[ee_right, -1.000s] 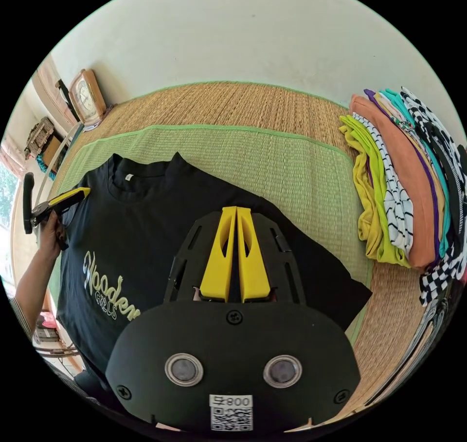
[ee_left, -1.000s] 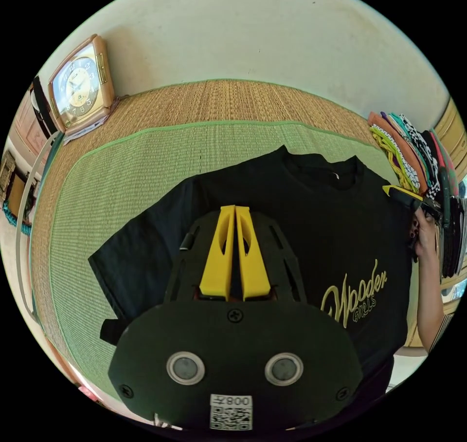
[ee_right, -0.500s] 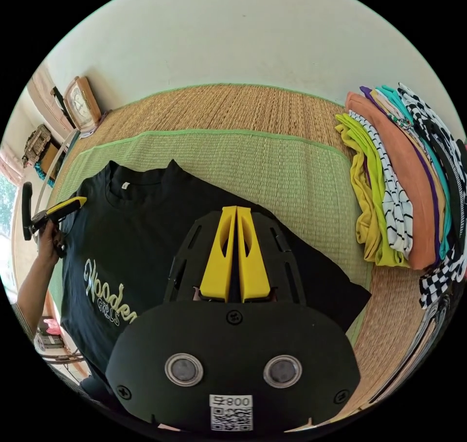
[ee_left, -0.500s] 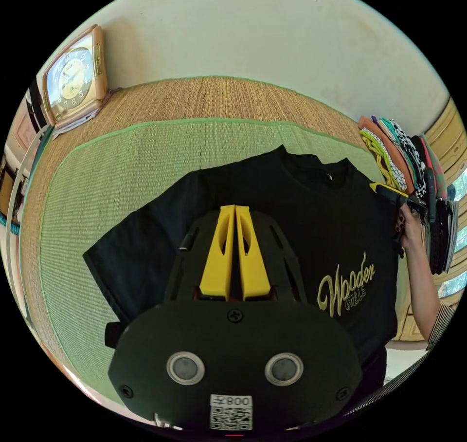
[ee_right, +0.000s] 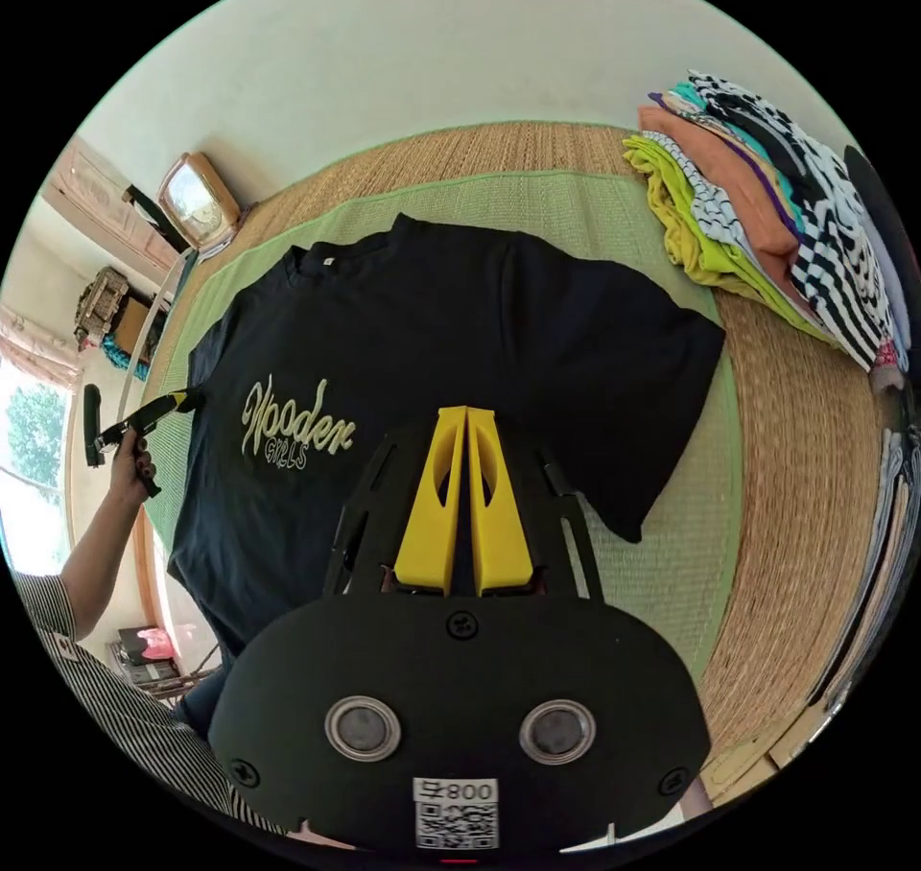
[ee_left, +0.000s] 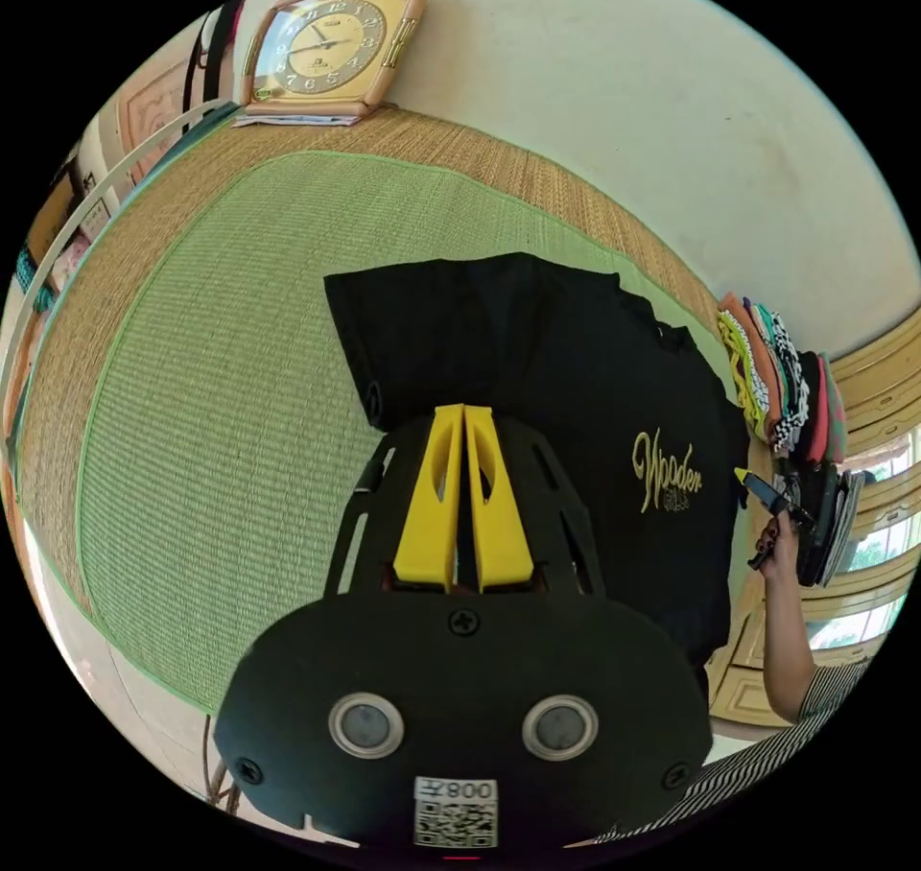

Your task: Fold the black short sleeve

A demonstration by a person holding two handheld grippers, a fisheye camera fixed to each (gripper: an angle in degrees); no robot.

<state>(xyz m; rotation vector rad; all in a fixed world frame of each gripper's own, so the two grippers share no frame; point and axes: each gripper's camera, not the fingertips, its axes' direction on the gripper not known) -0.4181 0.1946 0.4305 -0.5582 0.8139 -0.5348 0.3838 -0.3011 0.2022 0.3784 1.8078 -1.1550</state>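
A black short sleeve shirt [ee_right: 451, 334] with cursive chest lettering lies flat on a green mat [ee_right: 662, 545]. Folded clothes [ee_right: 758, 209] stack near the mat's corner. Left gripper [ee_left: 465, 420] and right gripper [ee_right: 466, 420] jaws are closed, grasping nothing.

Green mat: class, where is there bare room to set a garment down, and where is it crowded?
Free: green mat between the black T-shirt and the clock. Crowded: the side with the stack of folded clothes, close to the shirt's sleeve.
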